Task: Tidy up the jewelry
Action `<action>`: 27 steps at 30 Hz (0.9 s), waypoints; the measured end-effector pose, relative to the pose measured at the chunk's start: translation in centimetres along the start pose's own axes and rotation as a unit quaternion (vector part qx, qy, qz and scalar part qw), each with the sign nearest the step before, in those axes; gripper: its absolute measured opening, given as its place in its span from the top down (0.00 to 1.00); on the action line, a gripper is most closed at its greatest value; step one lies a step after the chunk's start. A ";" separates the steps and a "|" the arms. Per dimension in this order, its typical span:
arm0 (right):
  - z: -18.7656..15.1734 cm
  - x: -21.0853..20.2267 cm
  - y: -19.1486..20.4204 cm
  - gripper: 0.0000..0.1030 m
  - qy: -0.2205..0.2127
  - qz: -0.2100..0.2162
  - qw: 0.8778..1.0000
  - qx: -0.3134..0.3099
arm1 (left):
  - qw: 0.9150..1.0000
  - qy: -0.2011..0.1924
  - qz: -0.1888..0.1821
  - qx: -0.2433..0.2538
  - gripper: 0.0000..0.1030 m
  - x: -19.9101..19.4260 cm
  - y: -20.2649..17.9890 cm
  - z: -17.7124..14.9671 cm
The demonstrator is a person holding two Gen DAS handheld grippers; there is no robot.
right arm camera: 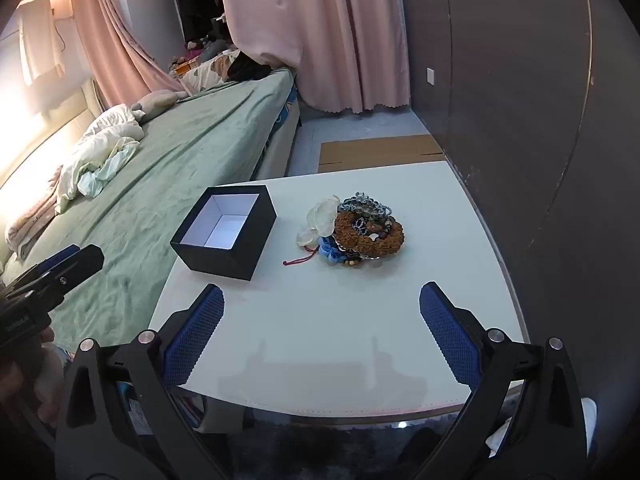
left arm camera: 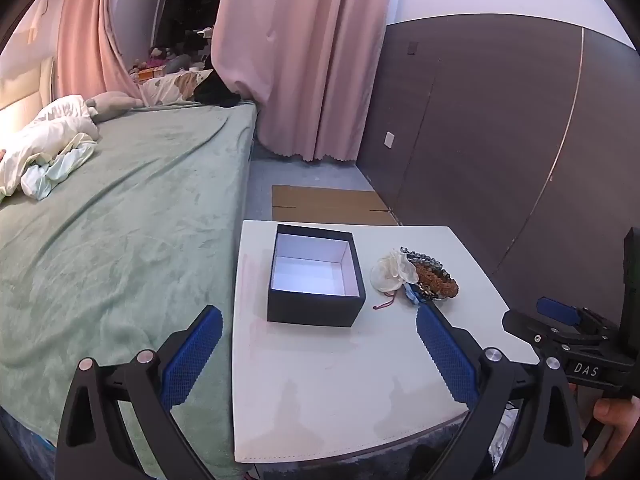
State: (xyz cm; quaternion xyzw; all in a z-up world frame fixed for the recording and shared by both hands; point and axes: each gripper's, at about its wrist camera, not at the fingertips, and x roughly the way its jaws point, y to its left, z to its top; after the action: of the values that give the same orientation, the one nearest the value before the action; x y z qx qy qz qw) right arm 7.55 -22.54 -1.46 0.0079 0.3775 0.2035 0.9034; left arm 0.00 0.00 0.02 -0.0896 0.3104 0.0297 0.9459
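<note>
A black box (left arm camera: 316, 280) (right arm camera: 224, 232) with a white inside stands open and empty on the white table (left arm camera: 340, 380) (right arm camera: 320, 340). To its right lies a heap of jewelry (left arm camera: 424, 276) (right arm camera: 356, 232): a brown beaded bracelet, grey beads, a white flower piece, a blue piece and a red cord. My left gripper (left arm camera: 318, 312) is open, hovering over the table's near side in front of the box. My right gripper (right arm camera: 322, 292) is open too, short of the heap, with nothing between its blue pads. Each gripper shows at the edge of the other's view.
A bed with a green blanket (left arm camera: 120, 220) (right arm camera: 180, 152) adjoins the table's left side, with rumpled bedding on it. A dark wall panel (left arm camera: 500, 140) runs along the right. Flat cardboard (left arm camera: 328, 204) (right arm camera: 380, 152) lies on the floor behind the table. Pink curtains (left arm camera: 300, 60) hang beyond.
</note>
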 end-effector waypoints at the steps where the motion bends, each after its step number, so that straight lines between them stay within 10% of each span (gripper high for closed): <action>1: 0.0 0.1 0.0 0.05 -0.001 0.002 1.000 0.003 | 1.000 0.000 0.001 0.001 0.08 0.0 0.0 0.0; 27: -0.2 -0.3 -1.3 0.05 -0.017 -0.004 1.000 0.011 | 1.000 -0.023 -0.006 0.003 0.09 -1.4 -1.3 0.2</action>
State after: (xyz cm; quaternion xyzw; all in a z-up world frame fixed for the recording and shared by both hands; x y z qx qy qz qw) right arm 7.71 -23.85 -1.65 0.0195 0.3643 0.1955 0.9103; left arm -0.88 -1.20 1.26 -0.0878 0.2882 0.0249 0.9532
